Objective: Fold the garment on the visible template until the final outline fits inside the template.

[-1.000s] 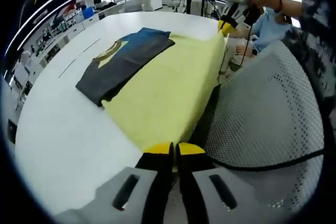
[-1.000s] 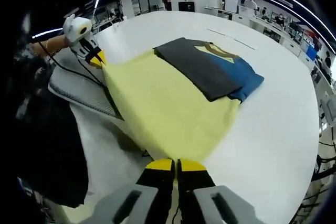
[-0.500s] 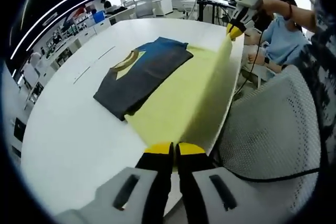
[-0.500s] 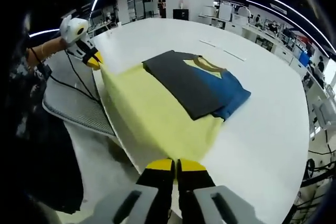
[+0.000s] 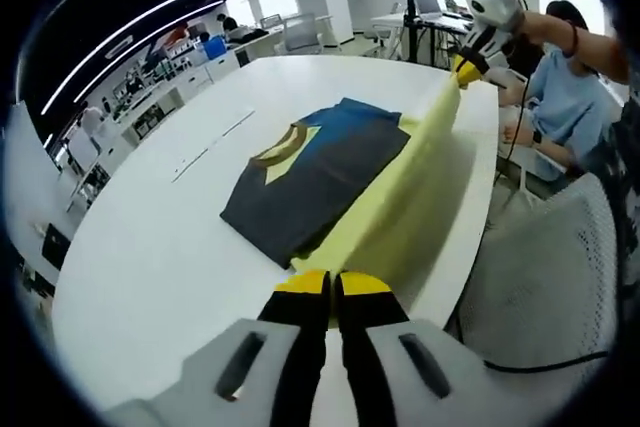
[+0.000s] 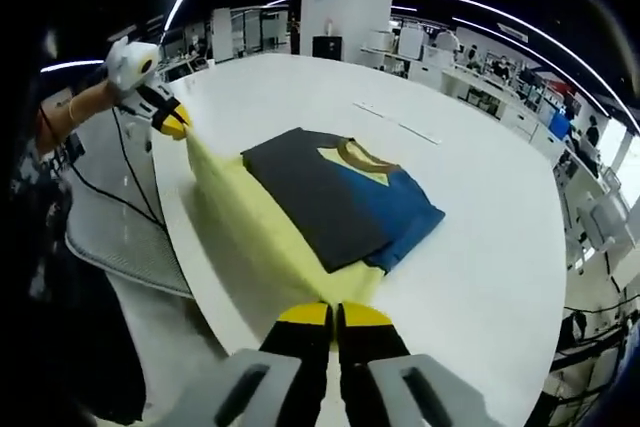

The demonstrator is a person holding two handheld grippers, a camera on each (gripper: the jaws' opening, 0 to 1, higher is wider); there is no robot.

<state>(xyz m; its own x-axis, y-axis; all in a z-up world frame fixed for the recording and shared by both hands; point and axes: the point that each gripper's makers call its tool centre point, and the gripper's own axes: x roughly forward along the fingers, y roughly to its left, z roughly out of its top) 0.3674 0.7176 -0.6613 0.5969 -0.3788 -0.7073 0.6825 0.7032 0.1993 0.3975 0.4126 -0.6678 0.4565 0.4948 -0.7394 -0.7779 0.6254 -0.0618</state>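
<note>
The garment lies on the white table (image 5: 140, 247): a folded dark grey and blue part with a tan collar (image 5: 320, 162) and a yellow panel (image 5: 400, 207) beside it. The yellow panel is lifted off the table along its near edge and stretched taut between both grippers. My left gripper (image 5: 333, 287) is shut on one yellow corner, and my right gripper (image 5: 468, 67) pinches the far corner. In the right gripper view the right gripper (image 6: 333, 317) is shut on the yellow cloth (image 6: 250, 222) next to the dark part (image 6: 340, 202), with the left gripper (image 6: 170, 125) at the other end.
A grey mesh chair (image 5: 540, 297) (image 6: 110, 217) stands against the table edge below the lifted cloth. A seated person in light blue (image 5: 565, 97) is behind it. Thin line marks (image 5: 205, 142) (image 6: 395, 119) lie on the table beyond the garment. Desks fill the background.
Both grippers have risen and carried the yellow edge up and toward the dark folded part. The yellow panel, flat and hanging over the table edge before, now stands steep.
</note>
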